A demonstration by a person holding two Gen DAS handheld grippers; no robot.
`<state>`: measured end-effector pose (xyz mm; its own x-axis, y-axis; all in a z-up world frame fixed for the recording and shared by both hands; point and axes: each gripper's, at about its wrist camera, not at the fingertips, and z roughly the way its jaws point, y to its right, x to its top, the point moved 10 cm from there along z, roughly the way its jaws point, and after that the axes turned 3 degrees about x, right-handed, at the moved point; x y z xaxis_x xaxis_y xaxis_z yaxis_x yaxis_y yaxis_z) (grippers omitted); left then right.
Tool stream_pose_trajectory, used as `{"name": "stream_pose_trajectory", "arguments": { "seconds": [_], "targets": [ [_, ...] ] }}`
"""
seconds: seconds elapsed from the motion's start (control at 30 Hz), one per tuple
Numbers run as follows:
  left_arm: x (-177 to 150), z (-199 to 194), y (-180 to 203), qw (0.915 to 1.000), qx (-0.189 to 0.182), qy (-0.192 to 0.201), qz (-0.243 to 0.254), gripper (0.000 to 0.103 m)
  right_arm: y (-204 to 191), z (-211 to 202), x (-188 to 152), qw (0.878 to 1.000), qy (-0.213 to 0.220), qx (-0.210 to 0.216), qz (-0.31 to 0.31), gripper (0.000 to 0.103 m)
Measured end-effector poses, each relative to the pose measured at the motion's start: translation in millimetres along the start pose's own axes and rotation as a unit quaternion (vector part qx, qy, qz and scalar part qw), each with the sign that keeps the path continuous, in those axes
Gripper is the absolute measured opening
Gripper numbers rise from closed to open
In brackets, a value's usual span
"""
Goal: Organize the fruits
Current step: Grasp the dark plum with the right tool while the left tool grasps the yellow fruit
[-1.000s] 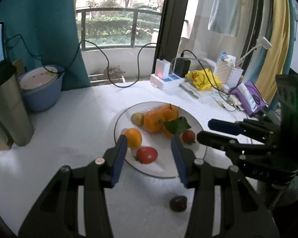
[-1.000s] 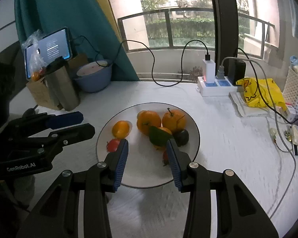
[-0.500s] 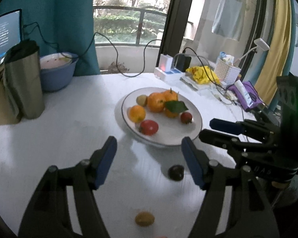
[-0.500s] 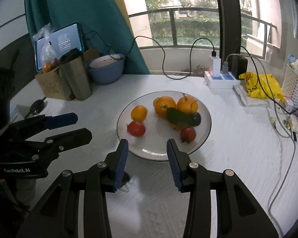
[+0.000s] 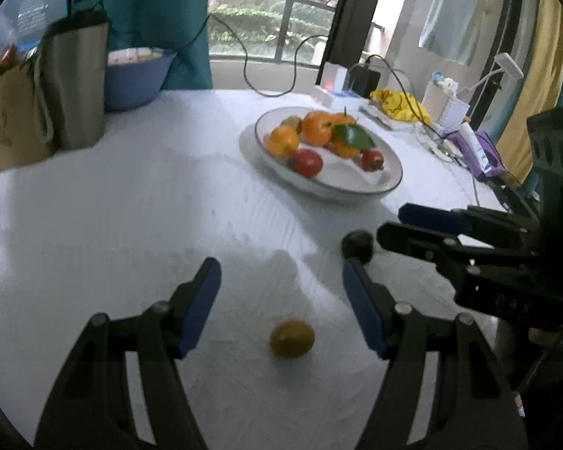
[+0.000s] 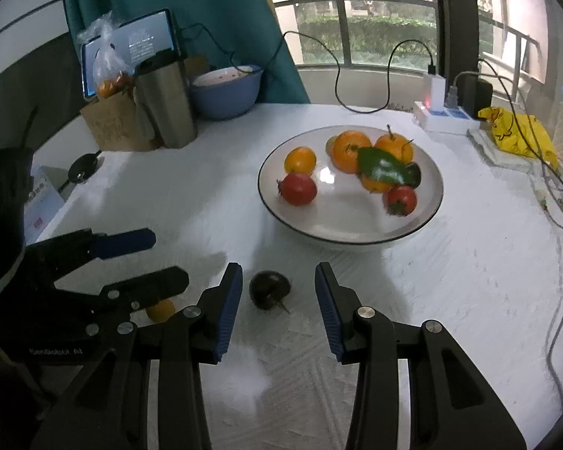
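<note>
A white plate (image 5: 388, 183) (image 6: 429, 208) holds oranges (image 5: 317, 128) (image 6: 349, 150), two red tomatoes (image 5: 306, 162) (image 6: 297, 188), a green leaf (image 6: 381, 167) and a dark fruit. A small yellow-brown fruit (image 5: 292, 338) lies on the table between the fingers of my open left gripper (image 5: 281, 285); it shows partly hidden in the right wrist view (image 6: 160, 309). A dark round fruit (image 6: 269, 288) (image 5: 357, 242) lies between the fingers of my open right gripper (image 6: 277, 281). Neither gripper touches its fruit.
A steel tumbler (image 6: 167, 107), a paper bag (image 5: 7, 120), a blue bowl (image 6: 227, 90) and a tablet (image 6: 131, 45) stand at the back left. A power strip (image 6: 444, 116), cables, a yellow bag (image 6: 514, 131) and a white basket (image 5: 444, 110) lie at the right.
Both grippers pulled back from the plate toward the near table edge. The left gripper opened wider and now has the yellow-brown fruit between its fingers; the right now frames the dark fruit.
</note>
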<state>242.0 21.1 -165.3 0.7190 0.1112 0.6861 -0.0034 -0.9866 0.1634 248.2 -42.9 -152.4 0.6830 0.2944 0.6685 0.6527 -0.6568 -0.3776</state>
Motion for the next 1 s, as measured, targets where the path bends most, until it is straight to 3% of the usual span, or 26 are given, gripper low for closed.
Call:
{"name": "stream_pose_trajectory", "arguments": {
  "seconds": [0.53,0.6,0.73,0.9,1.0],
  "targets": [
    [-21.5,-1.7,-4.9,0.9995,0.026,-0.018,0.004,0.068,-11.0,27.7,-8.4,0.999,-0.030,-0.001,-0.012,0.043],
    [-23.8,-0.5,-4.2,0.9994,0.024,-0.023,0.006,0.054,-11.8,29.7,-8.8,0.999,-0.032,0.000,-0.014,0.043],
    [-24.0,0.7,-1.7,0.9994,0.020,-0.025,0.010,0.044,-9.3,36.9,-13.9,0.999,-0.042,-0.003,-0.014,0.042],
    [-29.1,1.9,9.9,0.9987,0.019,-0.031,0.036,0.028,-11.2,38.8,-16.3,0.999,-0.044,0.003,-0.015,0.032],
    [-30.2,1.2,11.6,0.9987,0.018,-0.032,0.035,0.027,-13.1,37.9,-15.8,0.999,-0.042,0.008,-0.018,0.030]
  ]
}}
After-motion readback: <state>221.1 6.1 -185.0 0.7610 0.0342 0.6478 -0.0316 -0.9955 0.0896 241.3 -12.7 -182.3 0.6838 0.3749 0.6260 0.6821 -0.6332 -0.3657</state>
